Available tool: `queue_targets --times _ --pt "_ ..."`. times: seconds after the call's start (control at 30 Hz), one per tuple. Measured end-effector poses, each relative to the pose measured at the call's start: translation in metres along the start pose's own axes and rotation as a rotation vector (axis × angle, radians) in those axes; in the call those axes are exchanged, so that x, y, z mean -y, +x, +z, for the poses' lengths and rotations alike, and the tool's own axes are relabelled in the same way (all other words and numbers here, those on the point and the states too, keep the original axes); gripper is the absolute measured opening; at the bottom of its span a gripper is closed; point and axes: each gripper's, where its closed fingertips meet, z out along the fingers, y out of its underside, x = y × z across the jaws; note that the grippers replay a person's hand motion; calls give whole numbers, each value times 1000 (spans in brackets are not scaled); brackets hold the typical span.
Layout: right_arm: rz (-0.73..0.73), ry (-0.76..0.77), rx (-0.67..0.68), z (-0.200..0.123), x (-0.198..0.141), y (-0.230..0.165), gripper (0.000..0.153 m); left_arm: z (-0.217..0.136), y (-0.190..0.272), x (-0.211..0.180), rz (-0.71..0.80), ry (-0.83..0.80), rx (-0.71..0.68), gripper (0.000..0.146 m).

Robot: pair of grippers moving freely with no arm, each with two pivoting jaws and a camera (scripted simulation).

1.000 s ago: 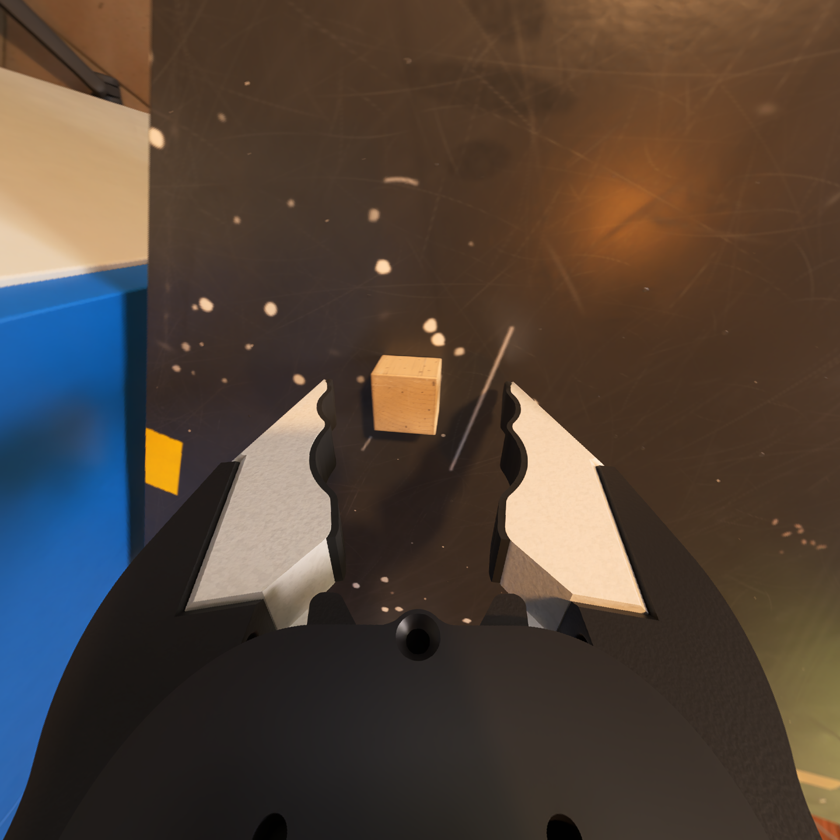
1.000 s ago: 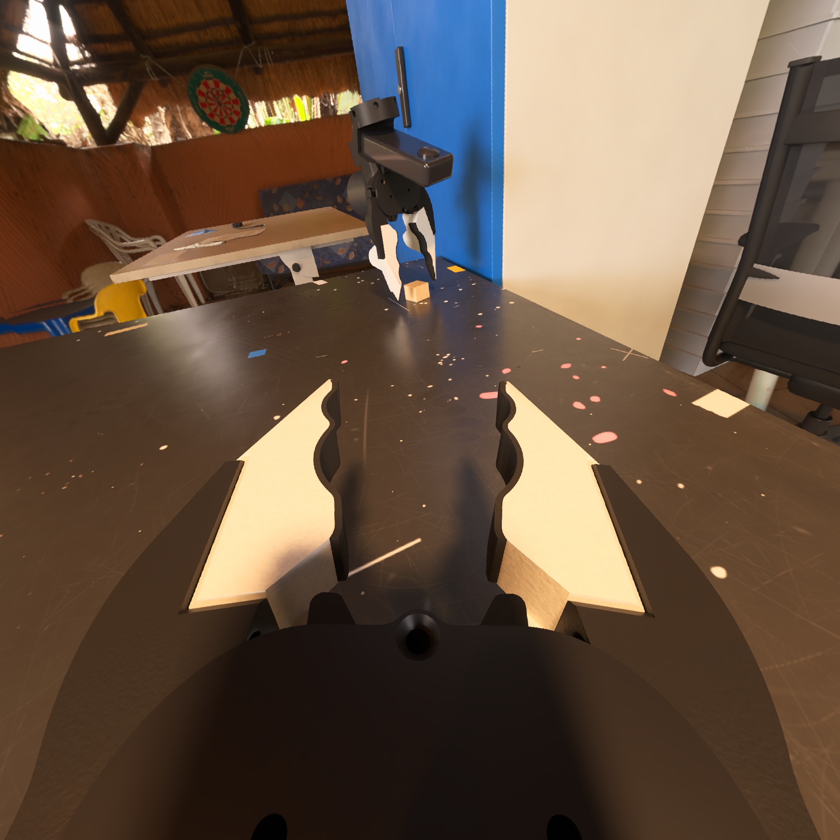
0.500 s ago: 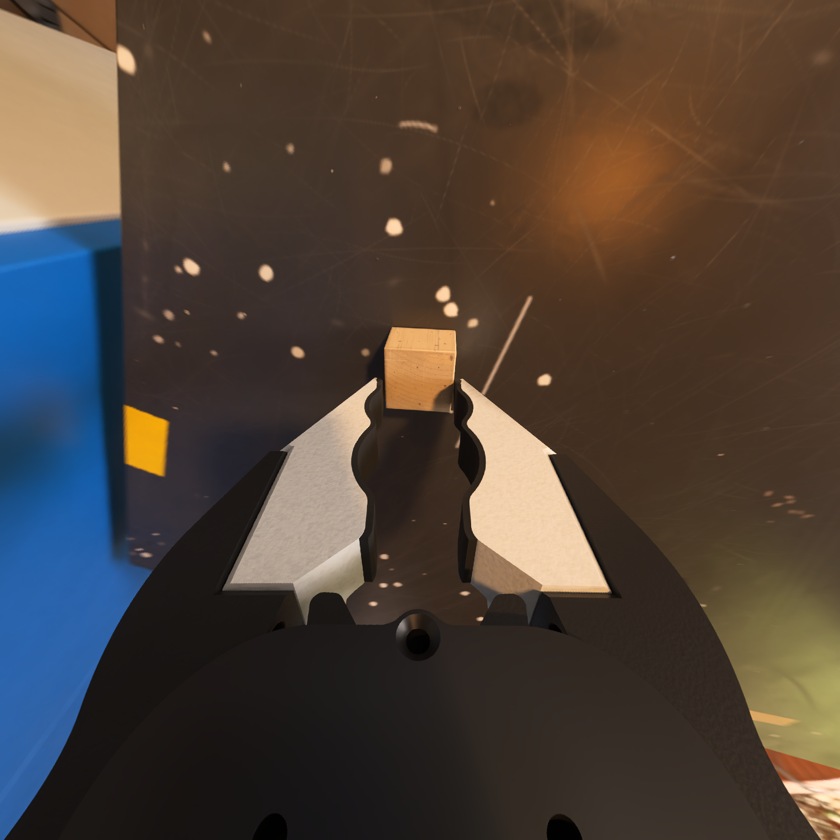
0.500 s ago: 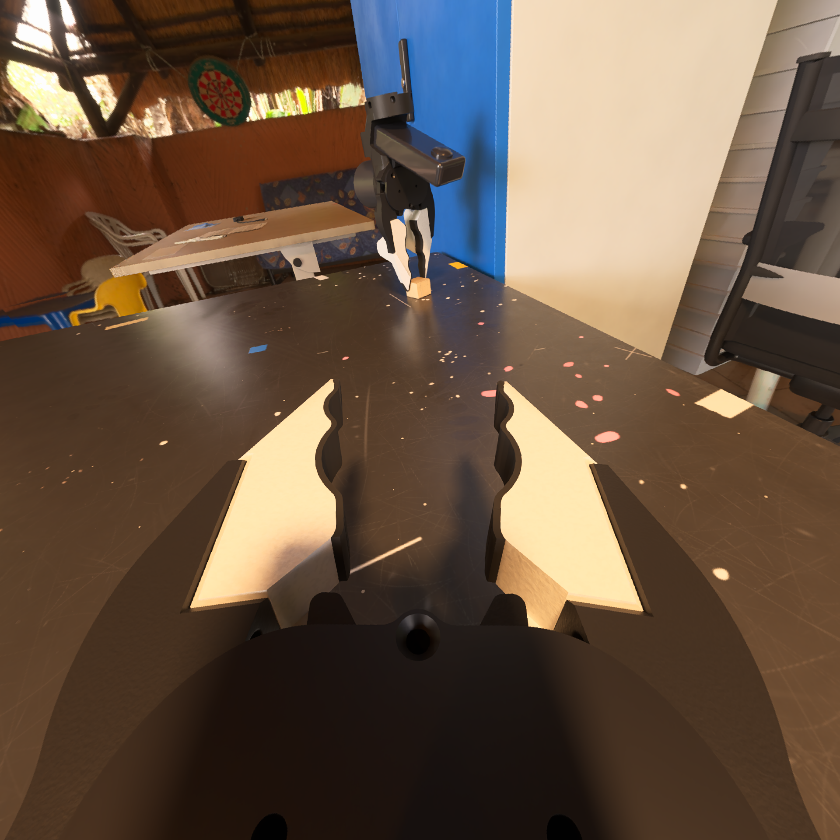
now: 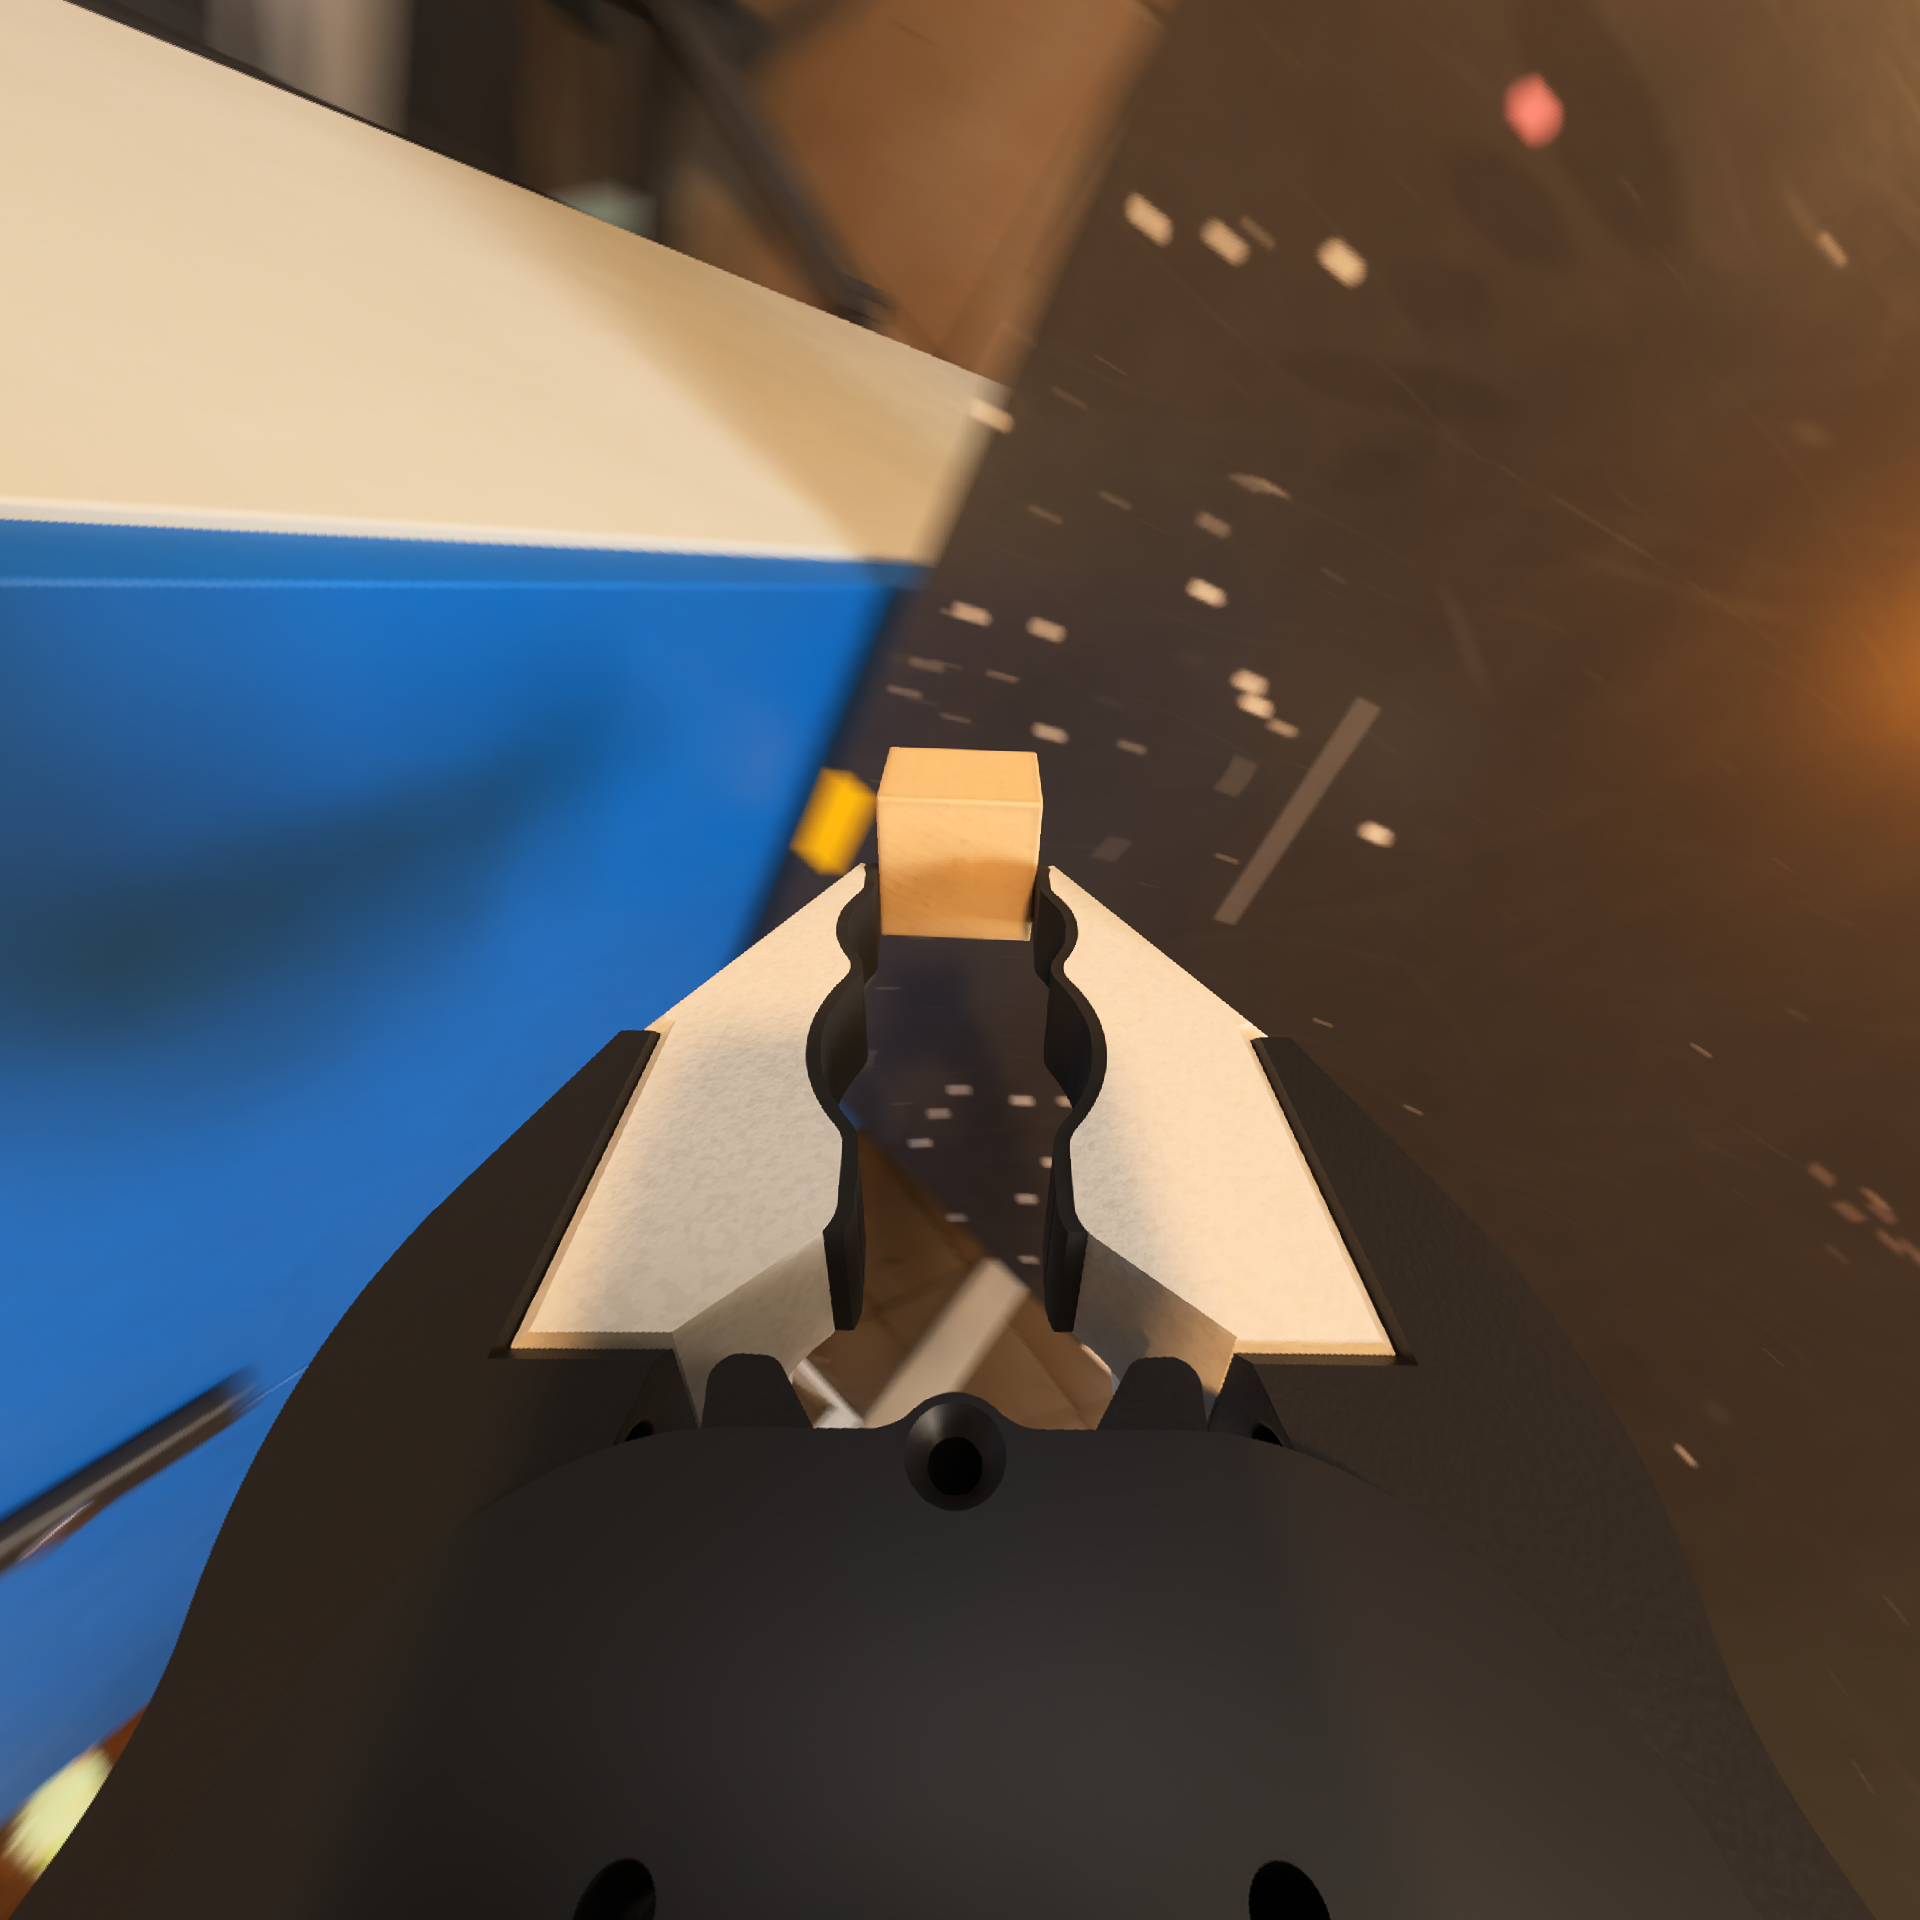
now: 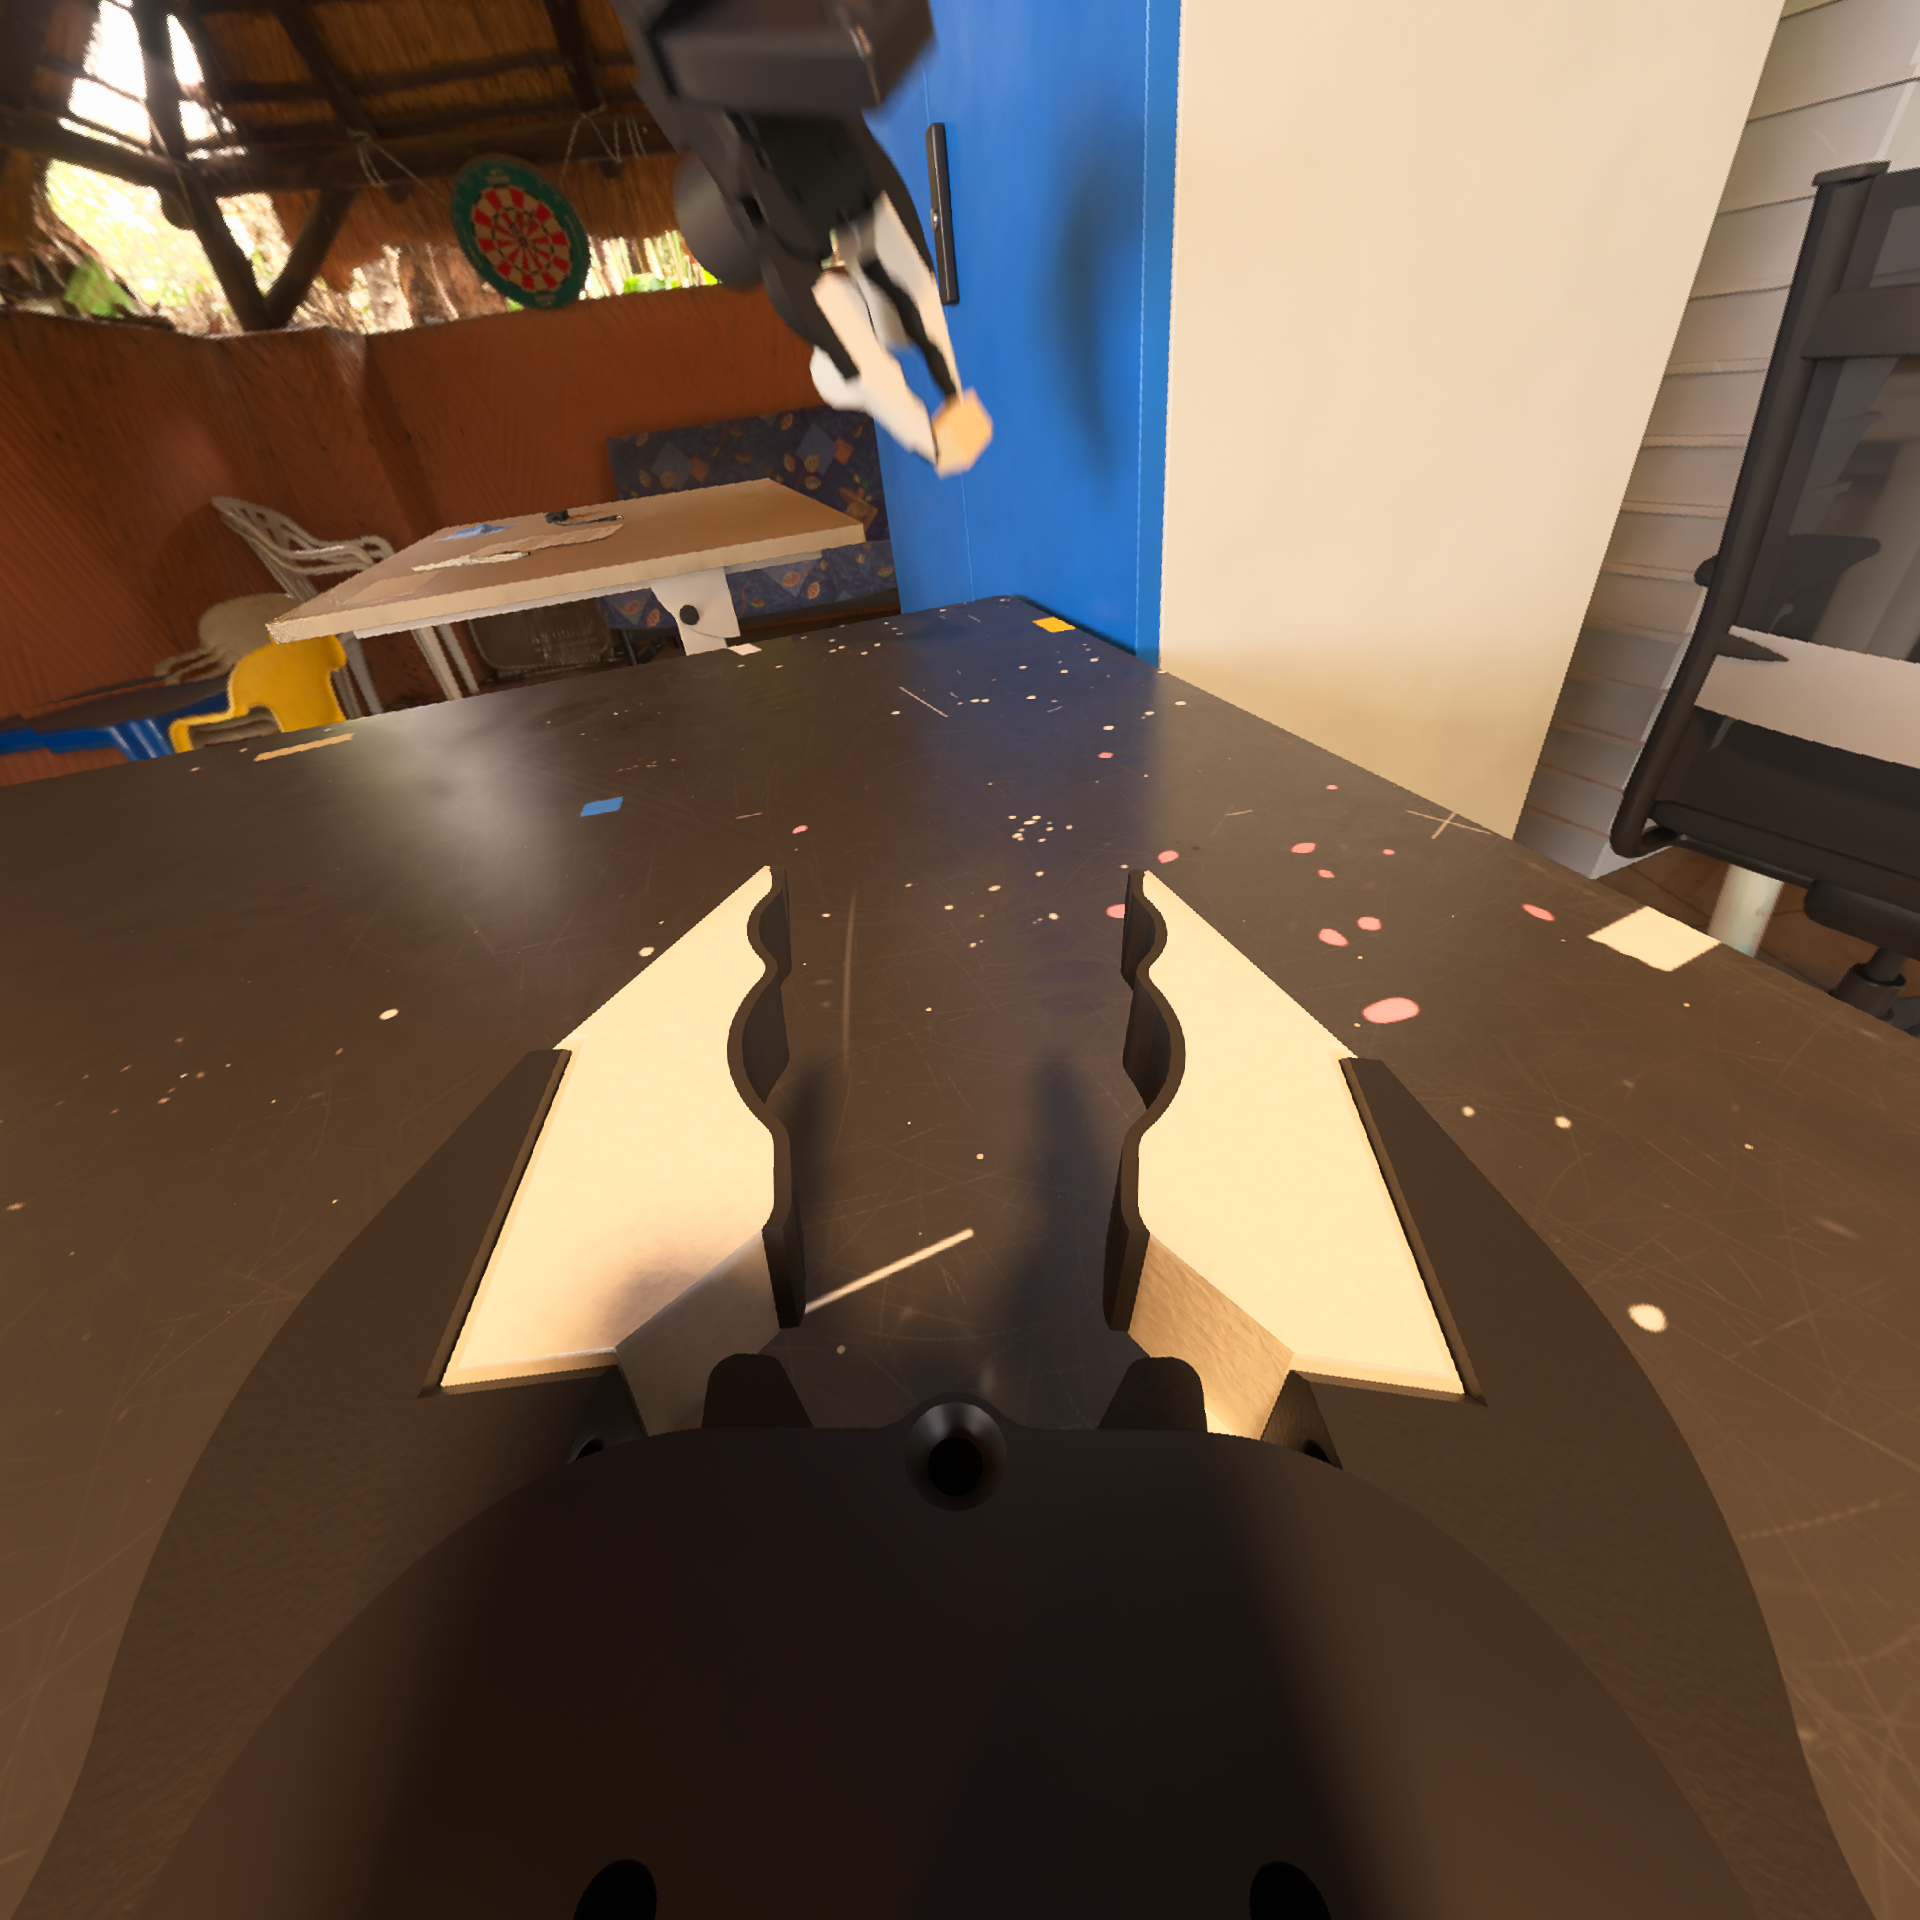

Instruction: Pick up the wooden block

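The left claw [image 5: 956,883] pinches the pale, smooth wooden block [image 5: 957,844] at its tips, high above the scratched, speckled dark tabletop [image 6: 416,935] near the blue wall [image 6: 1039,312]. The right claw [image 6: 954,883] gapes empty, low over open tabletop.

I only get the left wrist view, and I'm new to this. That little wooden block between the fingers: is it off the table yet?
Observer: Yes. In the right wrist view the wooden block hangs high above the dark table, pinched by the left gripper.
Operator: And the other gripper?
Observer: The right gripper is low over the table, jaws wide apart, holding nothing.
Operator: Anything under the block?
Observer: Only bare speckled tabletop.
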Motion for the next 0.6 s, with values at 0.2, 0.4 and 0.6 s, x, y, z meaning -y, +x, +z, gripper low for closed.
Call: queue_targets --times 0.2,0.4,0.6 --pt "-7 3 -17 -2 0 2 64 -143 -51 58 -38 183 518 29" --pt "-7 30 -47 -8 4 6 63 -207 11 122 74 267 518 29" --pt "-9 49 -47 -11 8 6 63 -158 143 187 109 336 103 29"
